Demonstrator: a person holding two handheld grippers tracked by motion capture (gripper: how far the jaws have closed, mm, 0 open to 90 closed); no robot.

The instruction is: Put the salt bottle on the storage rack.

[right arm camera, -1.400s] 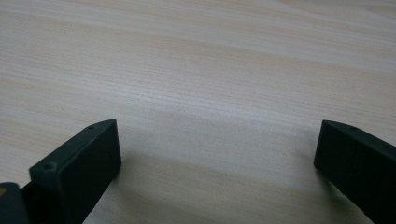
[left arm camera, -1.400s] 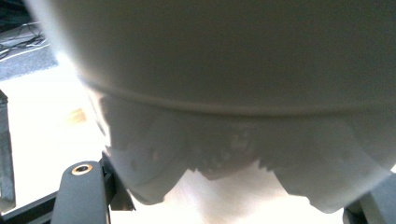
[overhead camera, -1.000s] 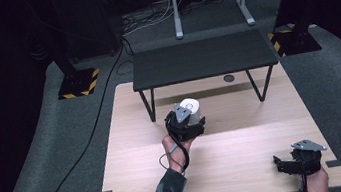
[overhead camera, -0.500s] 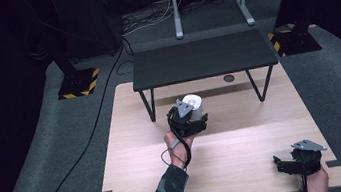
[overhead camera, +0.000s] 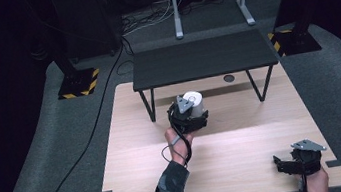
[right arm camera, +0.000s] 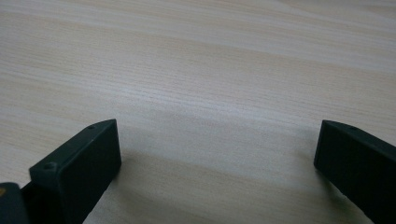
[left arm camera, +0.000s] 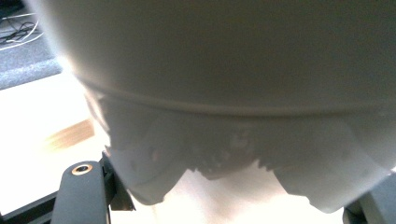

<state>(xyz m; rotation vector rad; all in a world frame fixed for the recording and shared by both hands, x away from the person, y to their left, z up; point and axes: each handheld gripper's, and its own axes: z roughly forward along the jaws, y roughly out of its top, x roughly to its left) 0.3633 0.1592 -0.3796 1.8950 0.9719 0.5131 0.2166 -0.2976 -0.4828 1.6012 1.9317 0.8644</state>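
- Overhead, the left gripper (overhead camera: 189,115) sat out over the middle of the wooden table (overhead camera: 131,157), just in front of the small black bench (overhead camera: 202,58) that stood across the table's far part.
- Its jaws were clamped on a white roll of tissue (overhead camera: 193,101), which rose from the gripper on the side toward the bench, its round end and centre hole facing up.
- From the left gripper's own camera, the roll (left arm camera: 224,84) loomed very close and blurred, a pale curved wall with a ragged torn edge of paper hanging below; the black jaws showed at the bottom corners on either side of it, pressed against its sides.
- The left hand (overhead camera: 179,140) reached forward from a dark patterned sleeve (overhead camera: 169,189), with a thin cable (overhead camera: 169,151) looping beside the wrist.
- The right gripper (overhead camera: 300,161) stayed well away from the bench, at the table's near right corner, with its grey three-cornered plate (overhead camera: 308,145) on top and the right hand (overhead camera: 316,184) behind it at the table's edge.
- Seen through its own camera, the right gripper (right arm camera: 217,149) had its jaws wide apart with nothing between them, low over bare pale wood (right arm camera: 210,70).
- Beyond the bench, grey carpet (overhead camera: 44,144) lay around the table, with a black cable (overhead camera: 88,138) trailing across it and two black stands on yellow-striped bases (overhead camera: 76,84).
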